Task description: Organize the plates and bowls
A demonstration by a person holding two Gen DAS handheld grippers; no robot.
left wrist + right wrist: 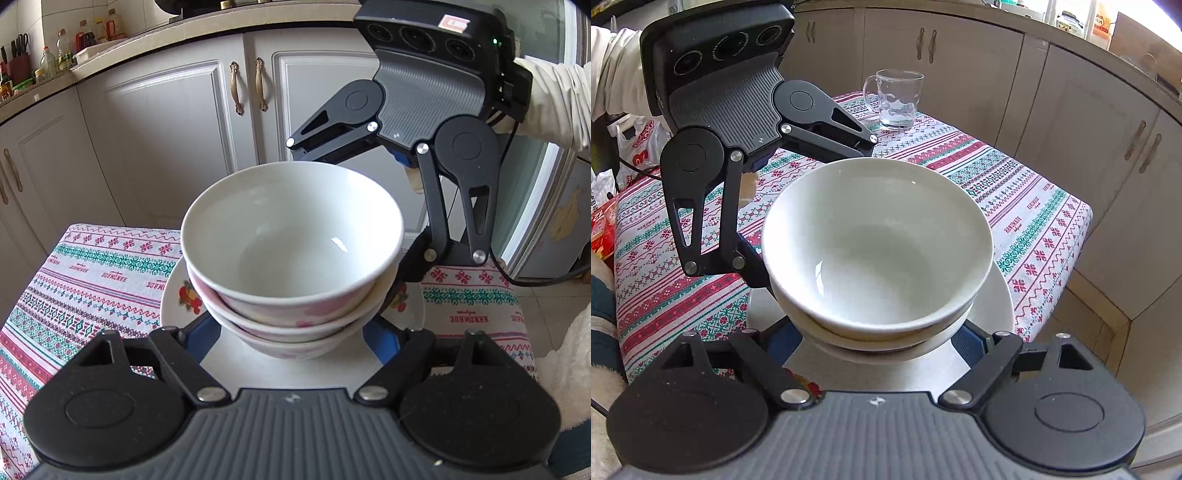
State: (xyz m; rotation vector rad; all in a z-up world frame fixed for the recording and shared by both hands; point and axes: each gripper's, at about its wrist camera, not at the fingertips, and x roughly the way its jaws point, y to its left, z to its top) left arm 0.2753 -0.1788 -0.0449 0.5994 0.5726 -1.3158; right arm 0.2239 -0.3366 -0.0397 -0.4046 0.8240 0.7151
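Observation:
Three white bowls with pink marks sit nested in a stack (291,229) on a white plate with fruit print (175,295), on a patterned tablecloth. My left gripper (291,332) reaches in from the near side, its blue pads (197,338) pressed on either side of the lowest bowl. My right gripper (875,341) holds the same bowl stack (879,243) from the opposite side, pads against the lower bowls above the plate (999,306). Each view shows the other gripper across the stack, one finger (410,266) touching the bowls' side. The fingertips are hidden under the bowls.
A glass mug (897,99) stands at the far corner of the tablecloth (1027,206). Grey cabinets (177,122) close in behind the table. Plastic bags (639,147) lie beyond the table's left side. A cream sleeve (554,107) holds the right gripper.

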